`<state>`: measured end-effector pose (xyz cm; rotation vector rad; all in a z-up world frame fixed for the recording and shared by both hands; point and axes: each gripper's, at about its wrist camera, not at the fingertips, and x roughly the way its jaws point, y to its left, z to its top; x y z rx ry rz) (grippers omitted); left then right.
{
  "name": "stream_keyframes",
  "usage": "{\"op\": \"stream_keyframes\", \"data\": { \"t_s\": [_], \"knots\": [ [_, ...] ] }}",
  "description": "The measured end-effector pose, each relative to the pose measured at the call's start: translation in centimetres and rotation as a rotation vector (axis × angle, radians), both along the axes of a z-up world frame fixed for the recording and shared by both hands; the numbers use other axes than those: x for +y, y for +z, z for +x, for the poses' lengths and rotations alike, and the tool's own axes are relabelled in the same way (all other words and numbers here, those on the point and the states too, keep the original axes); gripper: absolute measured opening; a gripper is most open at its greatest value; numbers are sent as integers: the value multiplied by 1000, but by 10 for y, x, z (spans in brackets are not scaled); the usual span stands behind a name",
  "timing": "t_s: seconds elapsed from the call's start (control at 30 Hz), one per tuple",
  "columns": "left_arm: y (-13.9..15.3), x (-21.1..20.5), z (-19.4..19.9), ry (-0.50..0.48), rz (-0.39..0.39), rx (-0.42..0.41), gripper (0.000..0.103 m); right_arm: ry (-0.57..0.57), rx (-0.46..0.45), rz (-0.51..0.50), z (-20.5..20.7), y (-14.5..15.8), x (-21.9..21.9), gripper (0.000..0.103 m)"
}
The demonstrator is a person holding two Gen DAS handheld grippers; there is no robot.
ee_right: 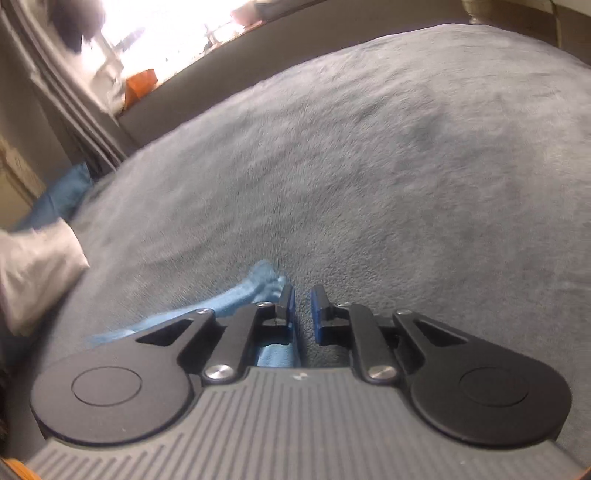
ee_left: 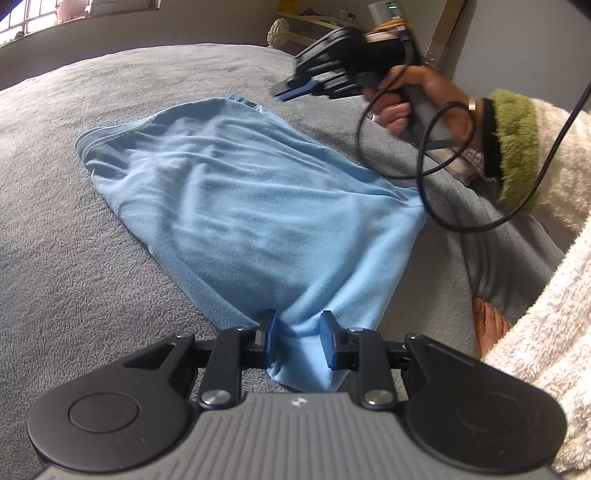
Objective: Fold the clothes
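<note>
Between the left gripper point(ee_left: 297, 341) fingers sits a pinched blue cloth point(ee_left: 251, 206) corner; right gripper point(ee_right: 303, 310) fingers stand slightly parted, empty; no readable writing.

A grey fleece blanket point(ee_left: 92, 229) is covering the whole bed and is lying smooth across the middle, bunching into folds only near its right edge in the left wrist view. Beyond the far edge of the bed, daylight is coming through a window point(ee_left: 33, 18) at the far left corner, and a pale ribbed vase point(ee_left: 277, 32) is standing by a shelf point(ee_left: 314, 20) near the far right corner. An orange object point(ee_right: 140, 86), too blurred to make out, is sitting under the bright window in the right wrist view.
</note>
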<state>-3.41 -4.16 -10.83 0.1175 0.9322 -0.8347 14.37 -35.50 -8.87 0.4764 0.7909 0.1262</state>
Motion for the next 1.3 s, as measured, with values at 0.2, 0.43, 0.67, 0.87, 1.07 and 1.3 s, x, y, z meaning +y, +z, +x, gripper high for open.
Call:
{"op": "stream_keyframes", "data": {
  "t_s": [0.2, 0.43, 0.67, 0.87, 1.07, 1.3],
  "knots": [
    [2, -1, -3, 10, -4, 4, 27, 152, 83, -29, -57, 13, -6, 13],
    [3, -4, -5, 15, 12, -11, 30, 345, 75, -195, -107, 3, 36, 13],
    [7, -7, -6, 22, 31, -21, 31, 436, 41, -316, -113, 3, 57, 12],
    [9, -8, -7, 22, 39, -26, 32, 338, 40, -287, -105, 6, 31, 12],
    [10, -7, -8, 22, 38, -28, 33, 372, 52, -273, -105, -4, 31, 12],
    [10, -7, -7, 20, 34, -26, 33, 351, 16, -302, -115, -3, 33, 2]
  ]
}}
